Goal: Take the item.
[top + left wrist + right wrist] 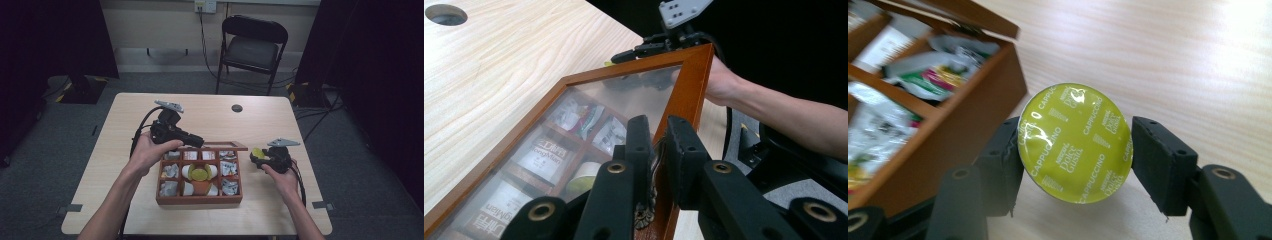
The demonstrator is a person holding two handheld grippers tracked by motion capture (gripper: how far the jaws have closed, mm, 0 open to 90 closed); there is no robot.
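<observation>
A wooden compartment box sits at the table's near middle, its glass lid raised. My left gripper is shut on the lid's front frame; in the left gripper view its jaws pinch the wood by a brass clasp. To the right of the box, just above the table, my right gripper is shut on a lime-green cappuccino capsule, foil face toward the camera. The box's side wall lies left of the capsule. Capsules fill the box's middle compartment.
Tea packets lie in the outer compartments. The light wood table has a round cable hole at the back. A black folding chair stands behind the table, with cables on the floor to the right.
</observation>
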